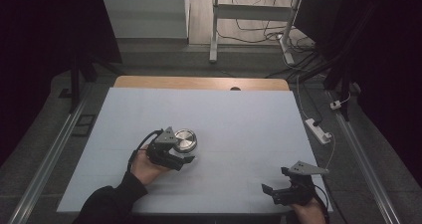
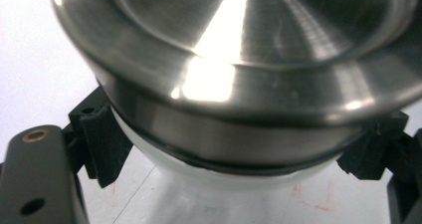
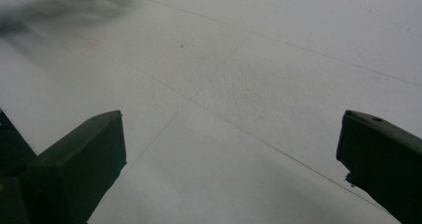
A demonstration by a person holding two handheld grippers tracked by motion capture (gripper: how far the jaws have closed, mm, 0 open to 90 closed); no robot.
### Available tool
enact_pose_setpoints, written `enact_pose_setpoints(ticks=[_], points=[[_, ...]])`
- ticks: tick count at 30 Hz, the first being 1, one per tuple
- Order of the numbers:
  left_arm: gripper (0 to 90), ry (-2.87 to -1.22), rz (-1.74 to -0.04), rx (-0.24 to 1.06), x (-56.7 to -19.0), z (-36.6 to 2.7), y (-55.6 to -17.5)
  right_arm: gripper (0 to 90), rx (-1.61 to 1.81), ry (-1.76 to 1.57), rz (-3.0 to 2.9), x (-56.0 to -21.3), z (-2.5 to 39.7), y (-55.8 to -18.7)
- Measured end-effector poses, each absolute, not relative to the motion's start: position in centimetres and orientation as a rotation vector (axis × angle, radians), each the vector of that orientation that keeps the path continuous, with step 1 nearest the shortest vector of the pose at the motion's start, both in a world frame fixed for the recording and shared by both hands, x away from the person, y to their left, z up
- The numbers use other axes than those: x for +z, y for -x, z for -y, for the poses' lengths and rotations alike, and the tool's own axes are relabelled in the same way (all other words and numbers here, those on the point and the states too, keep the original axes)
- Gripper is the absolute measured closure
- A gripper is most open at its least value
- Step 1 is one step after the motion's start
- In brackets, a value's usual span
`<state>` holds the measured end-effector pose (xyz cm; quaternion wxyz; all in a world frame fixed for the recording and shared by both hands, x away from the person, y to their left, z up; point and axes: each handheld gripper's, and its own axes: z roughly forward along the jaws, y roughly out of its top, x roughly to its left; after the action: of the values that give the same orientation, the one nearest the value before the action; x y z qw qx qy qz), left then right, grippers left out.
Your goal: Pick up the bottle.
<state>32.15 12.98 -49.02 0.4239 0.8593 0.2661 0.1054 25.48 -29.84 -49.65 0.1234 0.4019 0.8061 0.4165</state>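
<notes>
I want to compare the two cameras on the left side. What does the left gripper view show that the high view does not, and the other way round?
The left gripper view alone shows the ribbed black pads pressing the pale body under the rim of the steel lid, one on each side.

The high view alone shows the right gripper, jaws apart over bare white table, and the floor cables beyond.

Both show the left gripper at the round steel lid.
</notes>
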Motion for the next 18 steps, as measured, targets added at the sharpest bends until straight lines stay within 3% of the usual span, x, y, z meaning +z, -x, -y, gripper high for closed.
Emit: enact_pose_setpoints(ticks=[18], points=[[15.5,-2.18,-0.597,0.255,-46.0,-11.5,-32.8,0.0,1.224,-1.176,-2.345,-49.7,29.9,-25.5]])
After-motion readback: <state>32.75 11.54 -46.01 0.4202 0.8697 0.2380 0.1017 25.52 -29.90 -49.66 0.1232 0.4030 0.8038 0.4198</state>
